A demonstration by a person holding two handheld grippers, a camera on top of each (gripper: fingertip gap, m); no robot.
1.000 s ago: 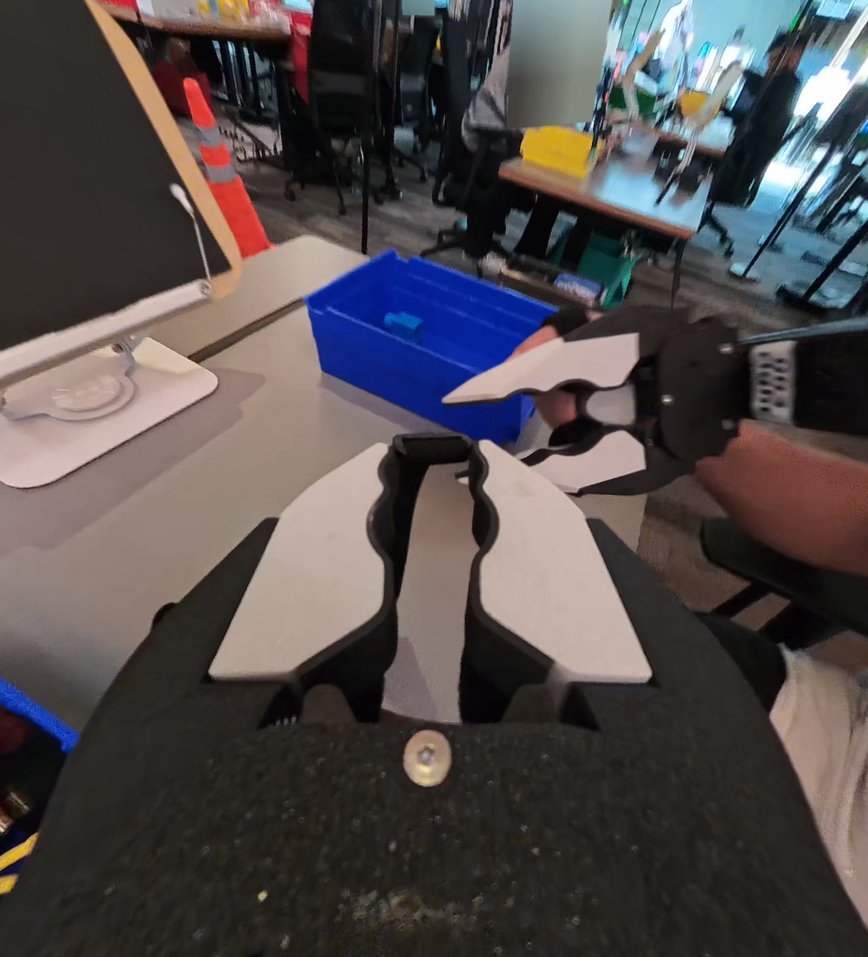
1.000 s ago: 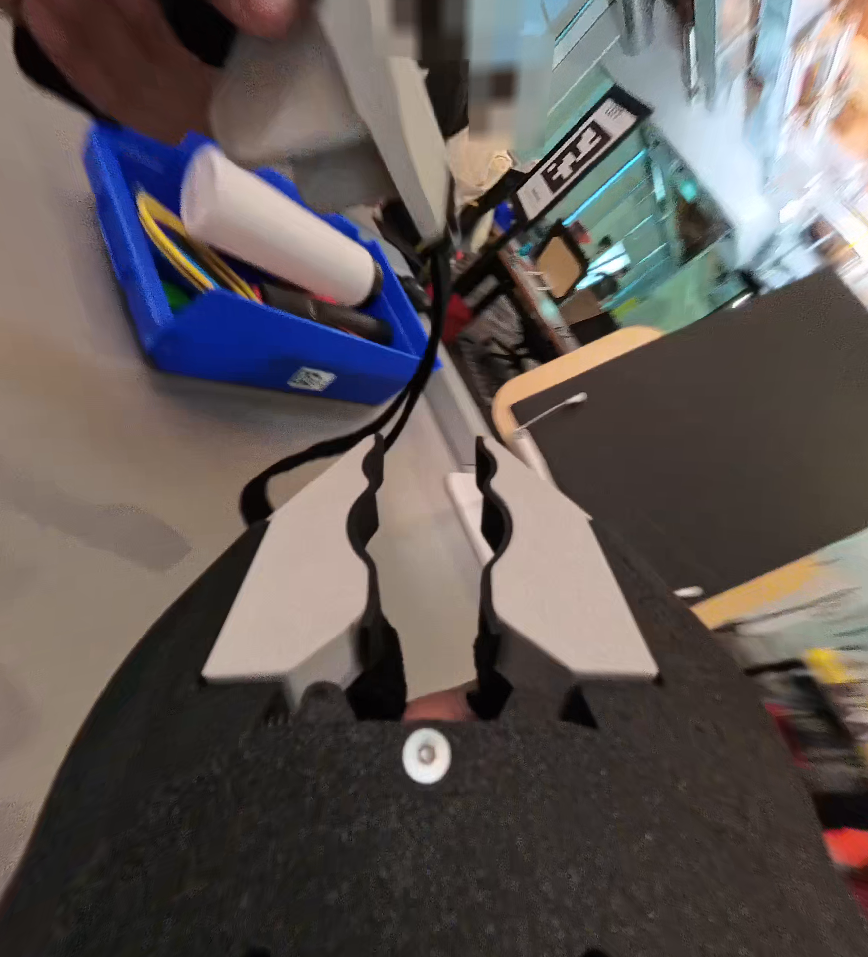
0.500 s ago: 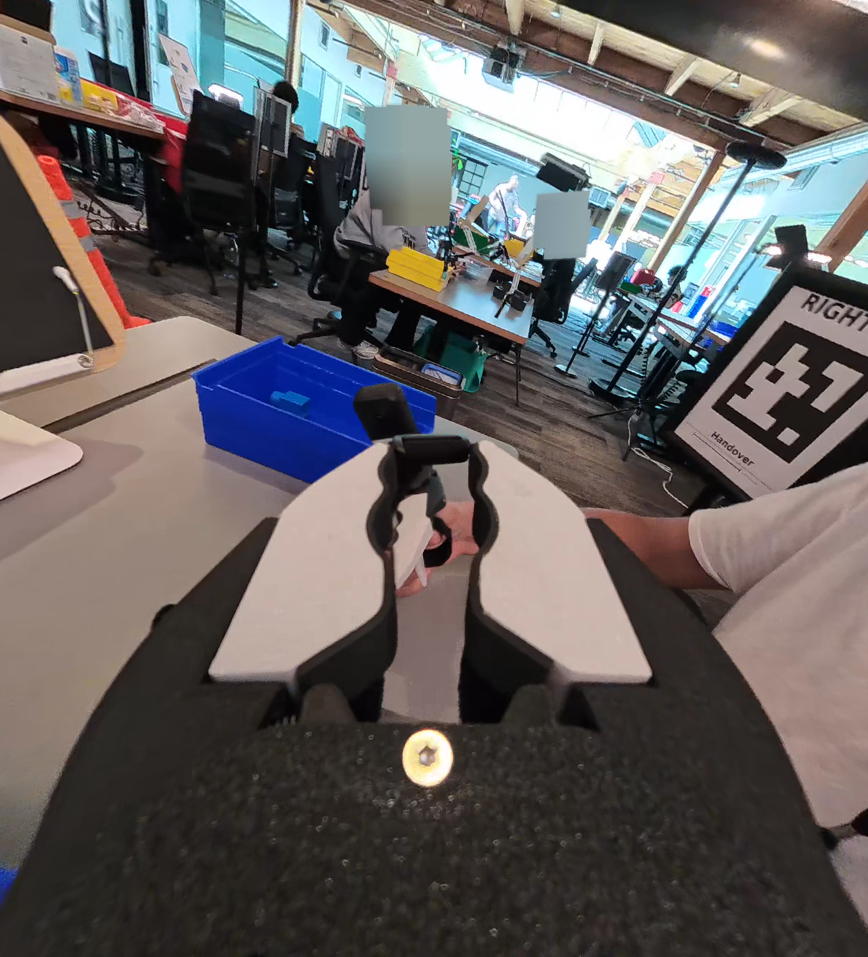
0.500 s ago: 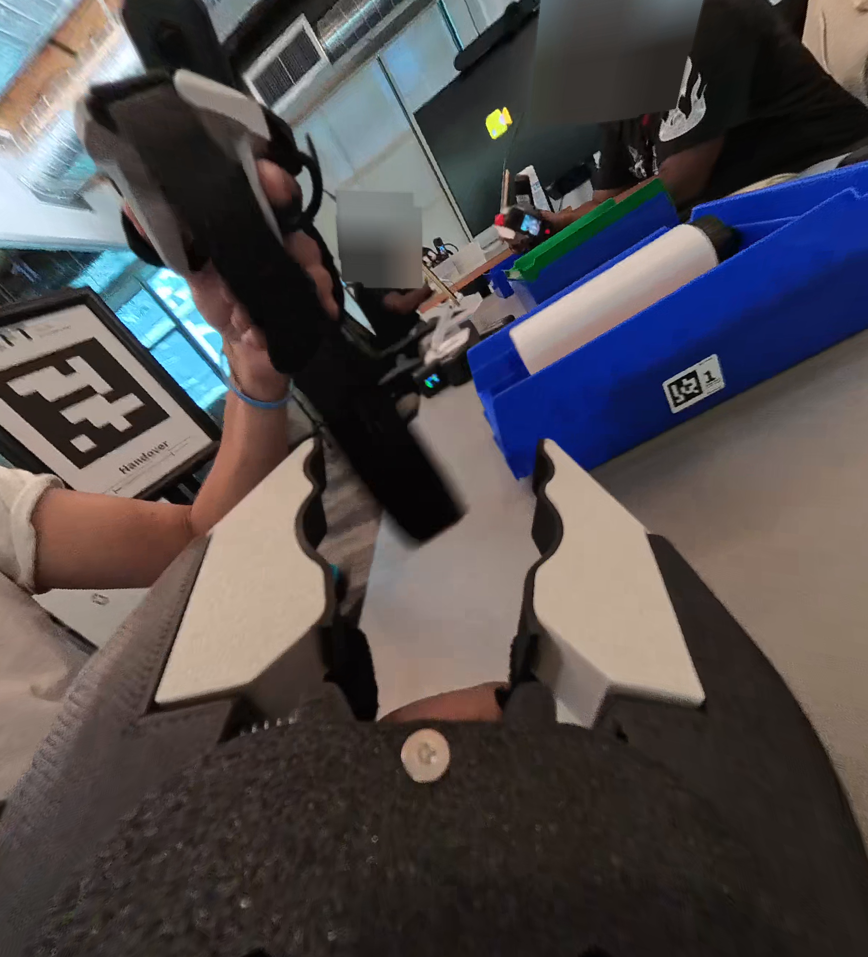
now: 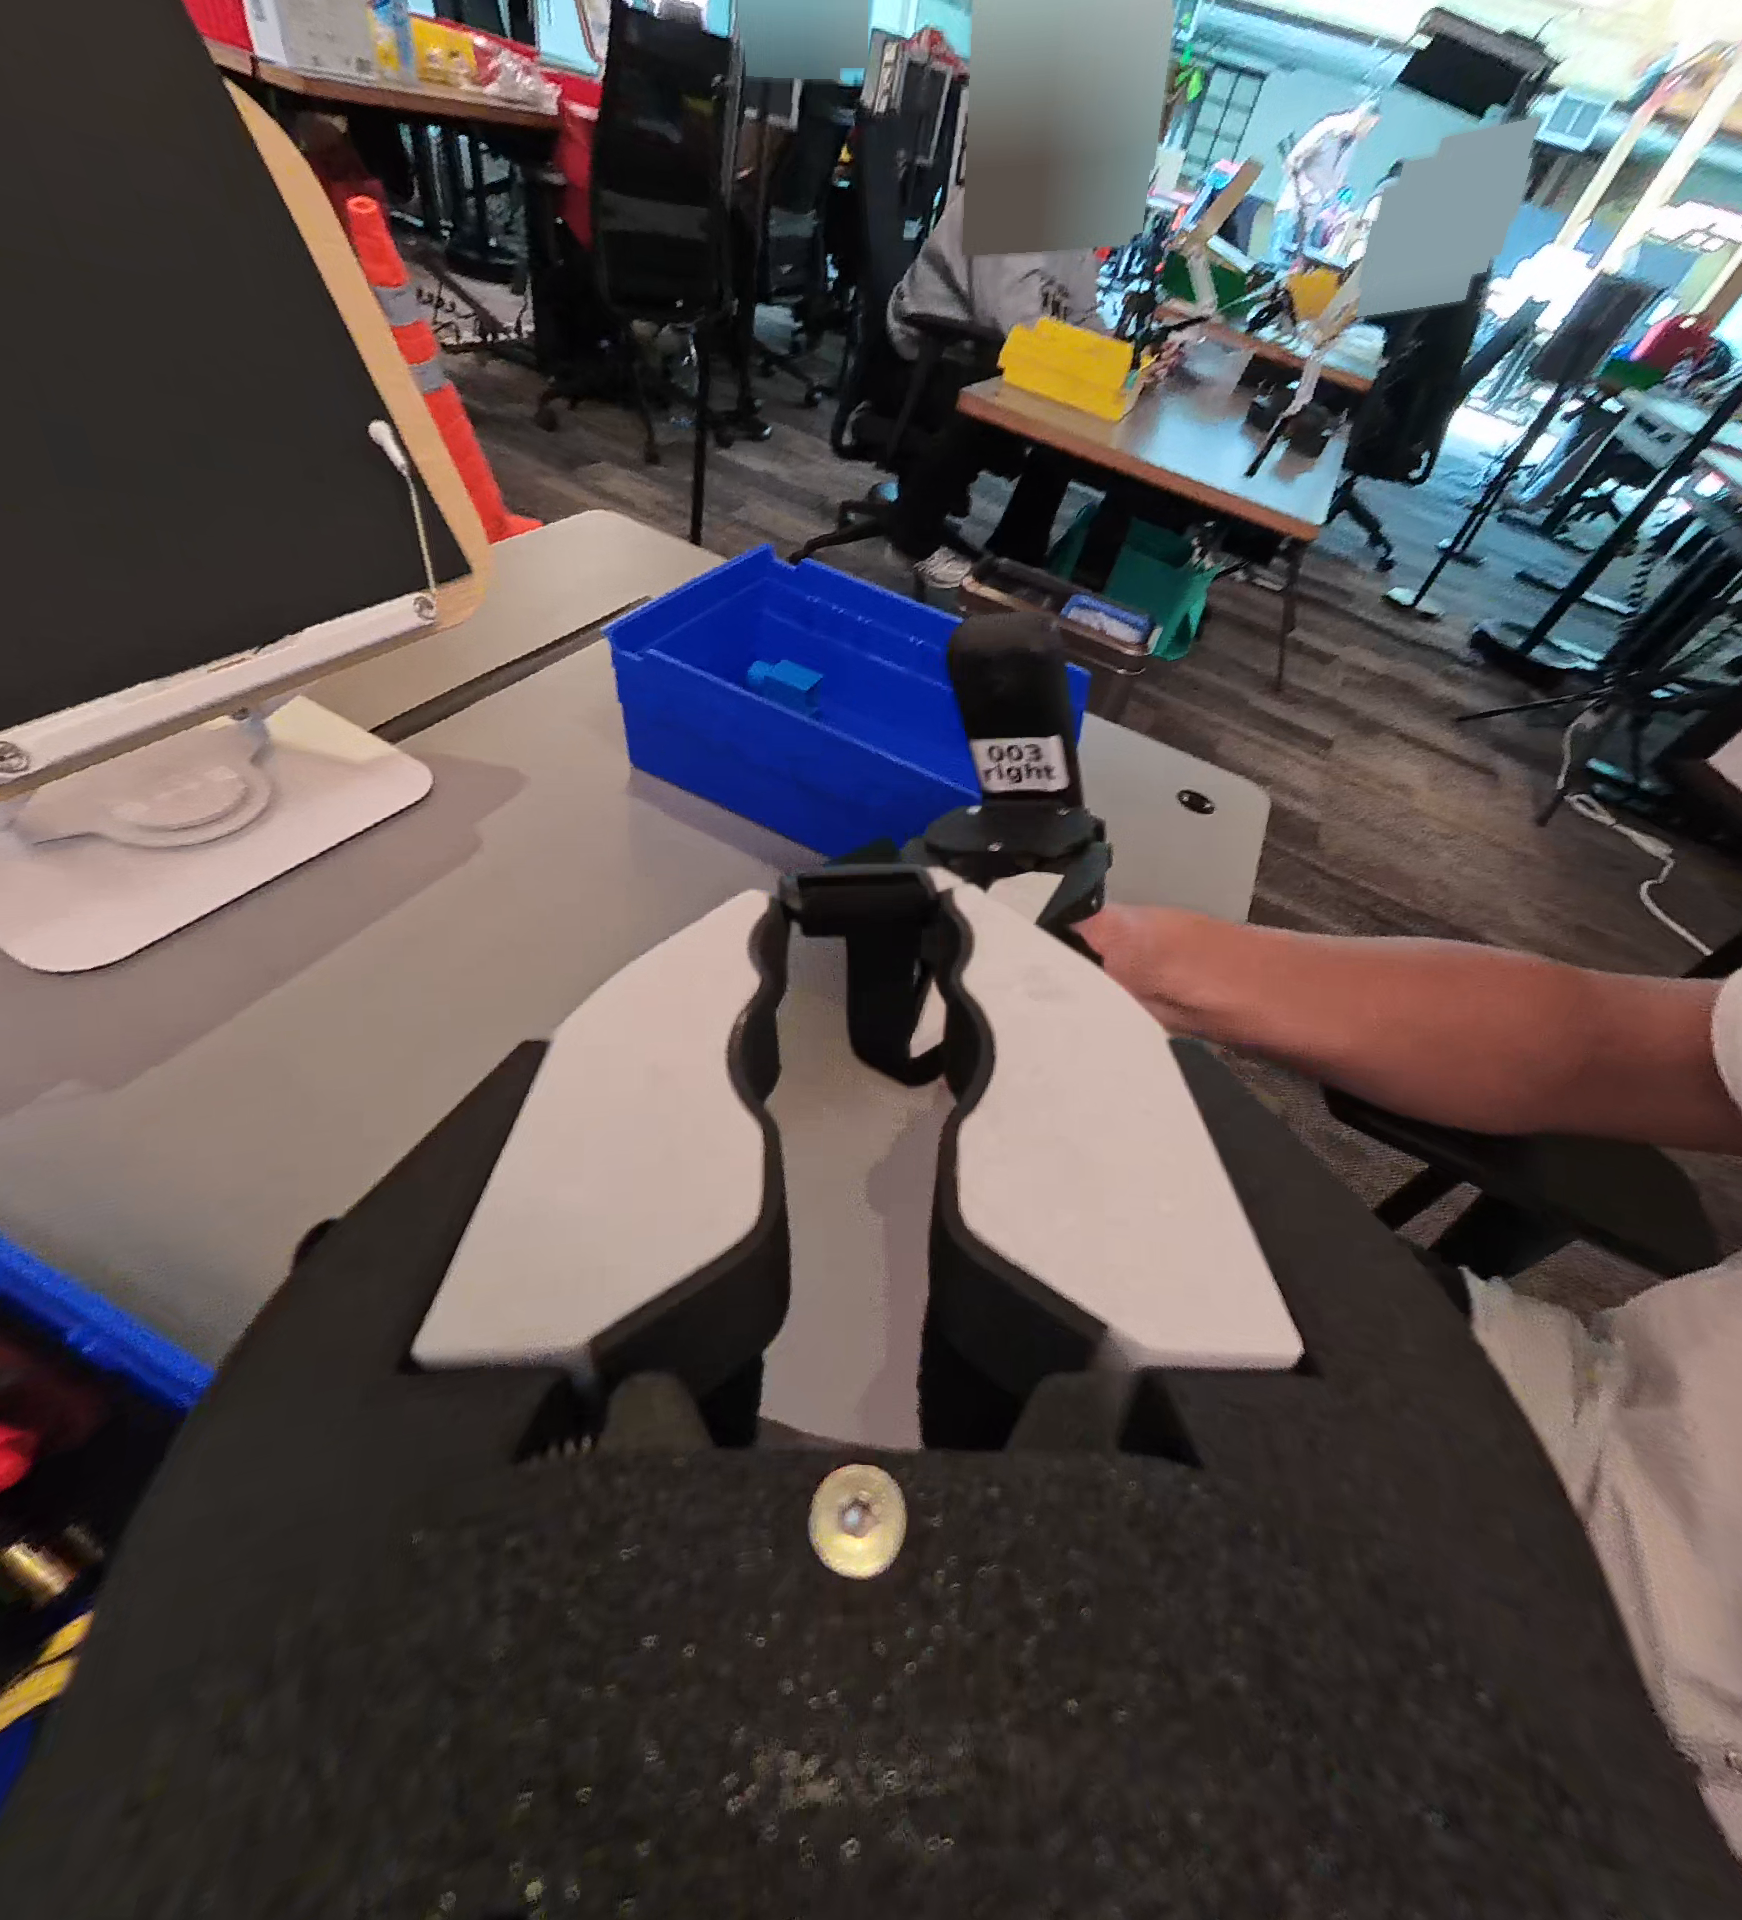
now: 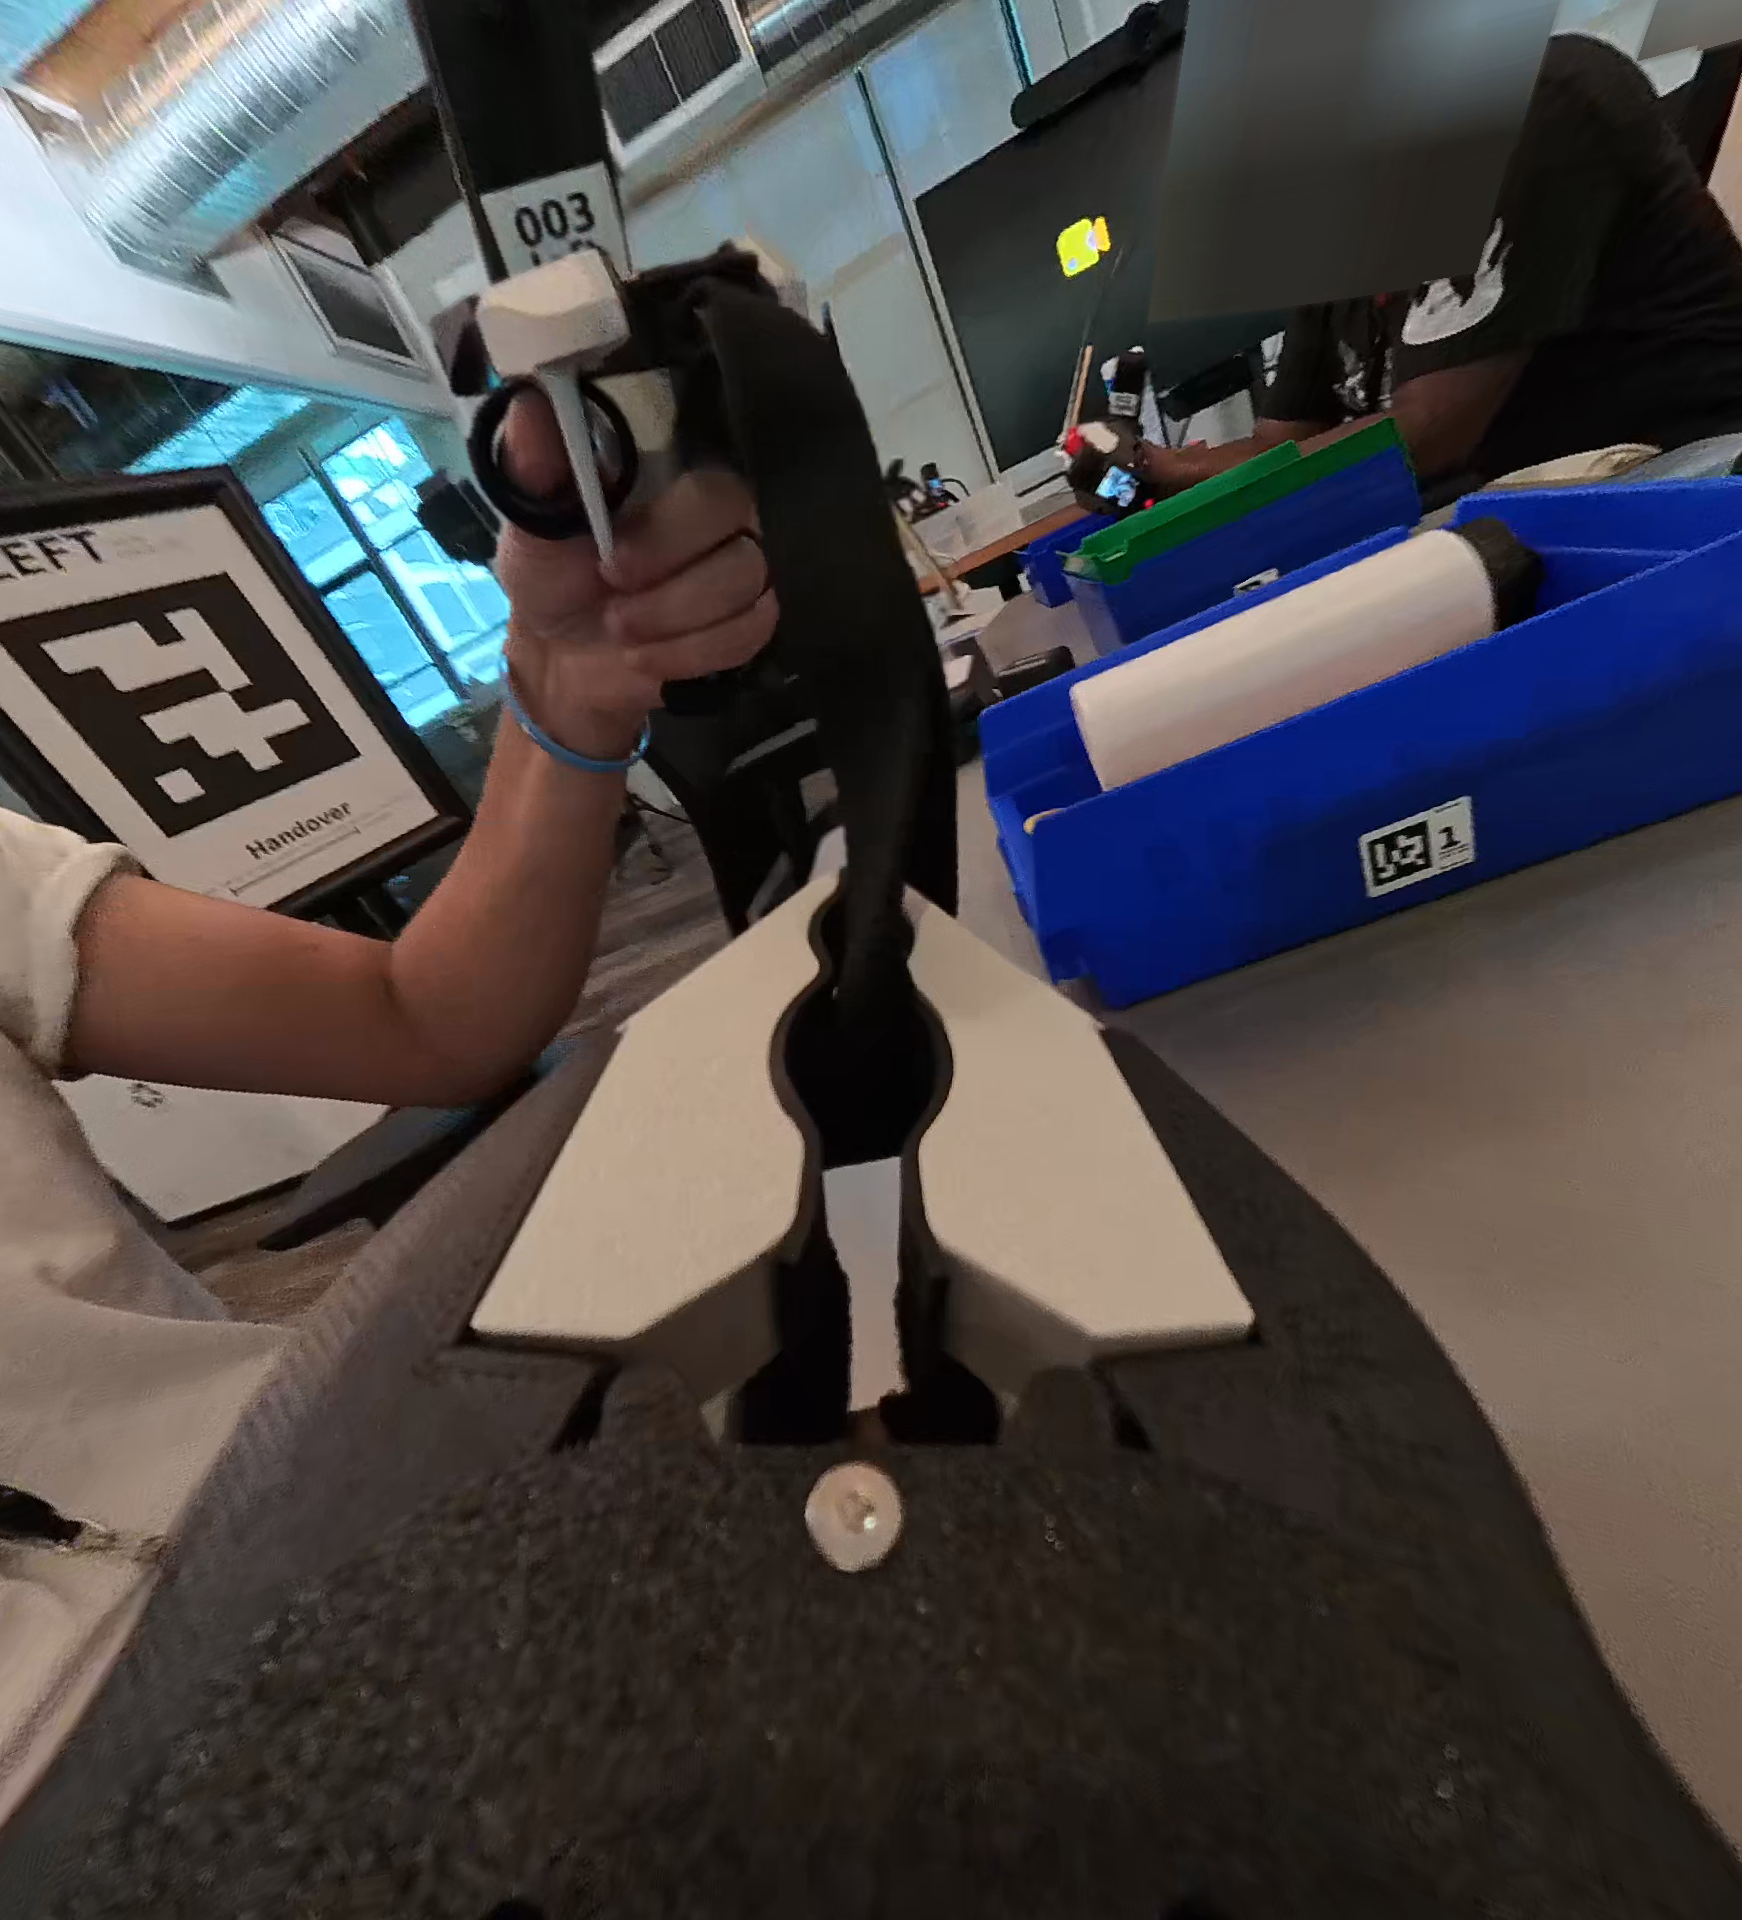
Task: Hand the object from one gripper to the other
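Observation:
The object is a black strap (image 5: 862,902). In the left wrist view it lies across the tips of my left gripper (image 5: 862,906), which is shut on it, and its loop hangs down between the fingers. My right gripper (image 5: 1014,854) shows just behind, with its fingers hidden. In the right wrist view the strap (image 6: 846,623) runs down from the raised left gripper (image 6: 576,343) into my right gripper (image 6: 872,920). The right gripper's pads are pressed on the strap's lower end, so both grippers hold the strap above the grey table (image 6: 1469,1195).
A blue bin (image 5: 732,727) holding a small blue block (image 5: 786,681) stands ahead in the left wrist view. A dark board on a white stand (image 5: 171,821) is at the left. Another blue bin (image 6: 1210,894) holds a white cylinder (image 6: 1282,655). A framed marker sign (image 6: 171,696) stands behind. Left tips to right tips: about 12 cm.
My right gripper opened wide, came in around the hanging end of the strap and shut on it. My left gripper kept its hold on the strap throughout.

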